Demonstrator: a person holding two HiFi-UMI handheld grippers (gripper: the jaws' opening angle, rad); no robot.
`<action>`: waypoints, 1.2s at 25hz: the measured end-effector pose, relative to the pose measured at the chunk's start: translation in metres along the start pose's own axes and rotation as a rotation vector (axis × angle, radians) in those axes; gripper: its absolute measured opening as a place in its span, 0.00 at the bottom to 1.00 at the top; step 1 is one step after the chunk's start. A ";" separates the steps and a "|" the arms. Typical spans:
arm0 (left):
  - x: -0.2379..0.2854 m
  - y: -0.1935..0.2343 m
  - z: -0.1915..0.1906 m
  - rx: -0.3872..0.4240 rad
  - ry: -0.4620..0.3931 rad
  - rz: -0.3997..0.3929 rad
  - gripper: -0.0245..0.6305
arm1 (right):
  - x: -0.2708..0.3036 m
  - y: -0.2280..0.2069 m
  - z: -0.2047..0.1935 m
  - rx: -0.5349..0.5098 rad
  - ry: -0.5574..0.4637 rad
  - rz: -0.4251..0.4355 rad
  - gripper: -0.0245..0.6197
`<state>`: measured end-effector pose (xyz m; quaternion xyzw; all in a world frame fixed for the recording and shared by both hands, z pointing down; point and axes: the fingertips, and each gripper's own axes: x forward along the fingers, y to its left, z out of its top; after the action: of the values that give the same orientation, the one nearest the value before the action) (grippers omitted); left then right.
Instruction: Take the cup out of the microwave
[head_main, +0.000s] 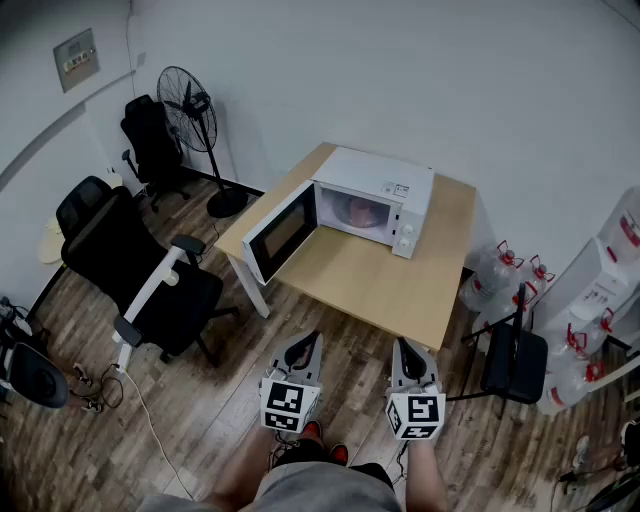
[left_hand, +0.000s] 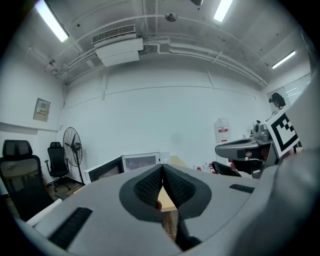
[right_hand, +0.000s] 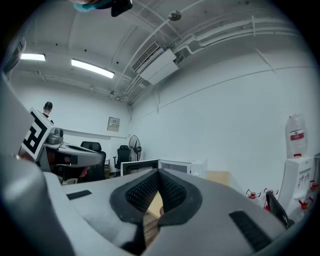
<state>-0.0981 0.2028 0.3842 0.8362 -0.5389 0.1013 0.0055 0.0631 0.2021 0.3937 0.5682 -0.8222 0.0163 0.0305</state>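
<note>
Left gripper (head_main: 306, 342): we hold it empty, jaws pressed together.
Right gripper (head_main: 404, 347): likewise.
Cup (head_main: 357, 212): inside open microwave (head_main: 385, 185), 12 o'clock.

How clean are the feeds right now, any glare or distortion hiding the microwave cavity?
Head view: evenly lit, no glare, yet the microwave cavity shows only a small reddish shape. Left and right gripper views: strong fisheye bending, bright ceiling lights.
</note>
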 end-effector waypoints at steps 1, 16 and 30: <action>0.001 -0.001 0.000 0.000 0.000 0.000 0.07 | 0.000 -0.002 0.000 0.003 0.001 -0.004 0.06; 0.043 0.021 0.007 0.000 -0.002 0.028 0.07 | 0.044 -0.022 -0.002 0.024 0.010 0.008 0.07; 0.160 0.105 0.022 0.011 0.002 -0.016 0.07 | 0.178 -0.040 0.009 0.041 0.008 -0.023 0.07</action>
<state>-0.1251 0.0121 0.3808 0.8404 -0.5317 0.1052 0.0022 0.0371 0.0212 0.3971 0.5781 -0.8149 0.0351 0.0226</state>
